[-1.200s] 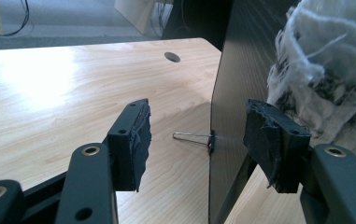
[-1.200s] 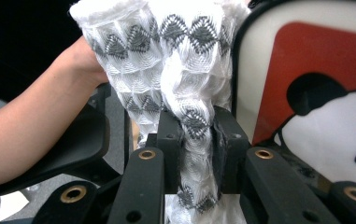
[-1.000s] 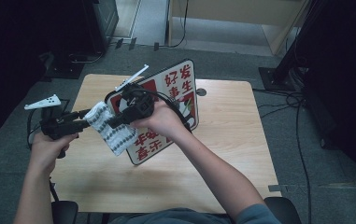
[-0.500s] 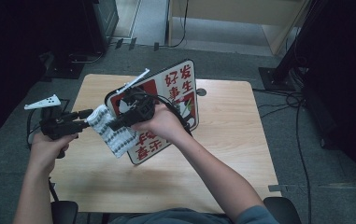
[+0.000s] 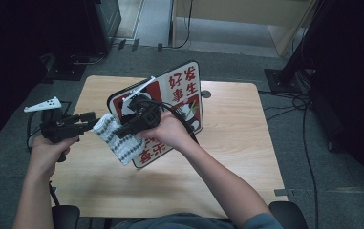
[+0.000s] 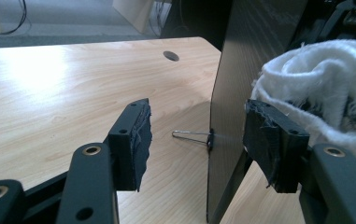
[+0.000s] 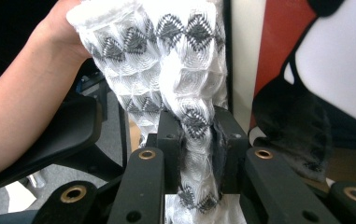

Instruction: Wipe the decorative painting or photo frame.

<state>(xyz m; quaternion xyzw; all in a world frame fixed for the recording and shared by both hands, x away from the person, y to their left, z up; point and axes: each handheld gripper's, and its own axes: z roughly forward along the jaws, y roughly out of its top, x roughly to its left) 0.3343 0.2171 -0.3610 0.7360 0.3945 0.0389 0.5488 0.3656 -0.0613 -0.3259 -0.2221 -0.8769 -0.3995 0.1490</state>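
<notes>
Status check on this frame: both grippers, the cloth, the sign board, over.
Right gripper shut on patterned cloth. Left gripper open, straddling the sign board edge, pads apart. Cloth against the board face; nothing in the way.

A white-and-grey patterned cloth (image 5: 120, 138) sits left of centre in the high view, just before the upright red-and-white printed sign board (image 5: 170, 102), which stands on the pale wooden table (image 5: 237, 143), towards its upper middle.

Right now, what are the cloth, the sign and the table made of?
The cloth looks like soft woven fabric, white with grey zigzags and fuzzy edges. The sign seems a thin stiff board, glossy printed front, dark back. The table looks like pale wood-grain laminate with a slight sheen.
</notes>
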